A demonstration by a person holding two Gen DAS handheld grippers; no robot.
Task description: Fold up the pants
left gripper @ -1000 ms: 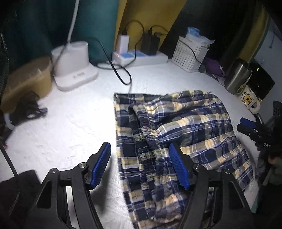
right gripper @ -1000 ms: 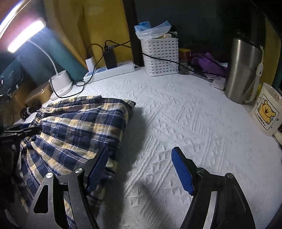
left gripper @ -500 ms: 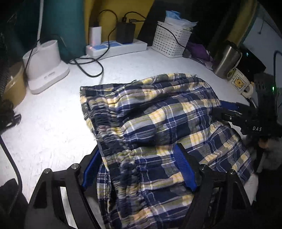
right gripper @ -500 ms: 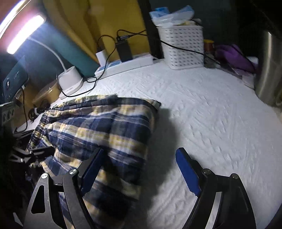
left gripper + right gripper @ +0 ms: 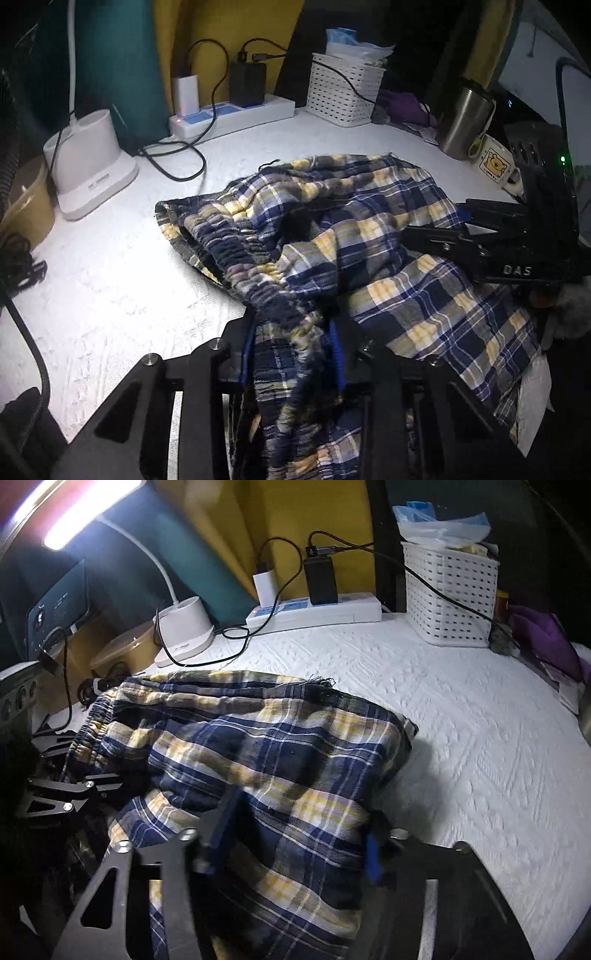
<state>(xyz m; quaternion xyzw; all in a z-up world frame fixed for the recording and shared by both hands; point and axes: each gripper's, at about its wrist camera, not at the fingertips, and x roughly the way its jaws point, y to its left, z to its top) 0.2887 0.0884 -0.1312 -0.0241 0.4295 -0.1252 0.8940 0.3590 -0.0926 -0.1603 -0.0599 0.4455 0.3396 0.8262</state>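
The blue, white and yellow plaid pants (image 5: 369, 236) lie bunched on the white textured table cover (image 5: 110, 280). My left gripper (image 5: 293, 354) is shut on the gathered elastic waistband, and cloth fills the space between its blue pads. My right gripper (image 5: 295, 834) is closed onto a thick fold of the pants (image 5: 280, 746), with cloth between its pads (image 5: 371, 856). The right gripper also shows at the right of the left wrist view (image 5: 491, 240), resting on the cloth. The left gripper shows at the left of the right wrist view (image 5: 70, 794).
At the back stand a white lamp base (image 5: 88, 166), a power strip with chargers (image 5: 236, 114), a white basket (image 5: 347, 88), a steel tumbler (image 5: 465, 118) and a bear mug (image 5: 495, 166). A tan container (image 5: 22, 206) stands at the left. Bare cover (image 5: 480, 738) lies right of the pants.
Both grippers moved in over the pants and closed from wide open onto the cloth. The waistband is now bunched and lifted in the left gripper.
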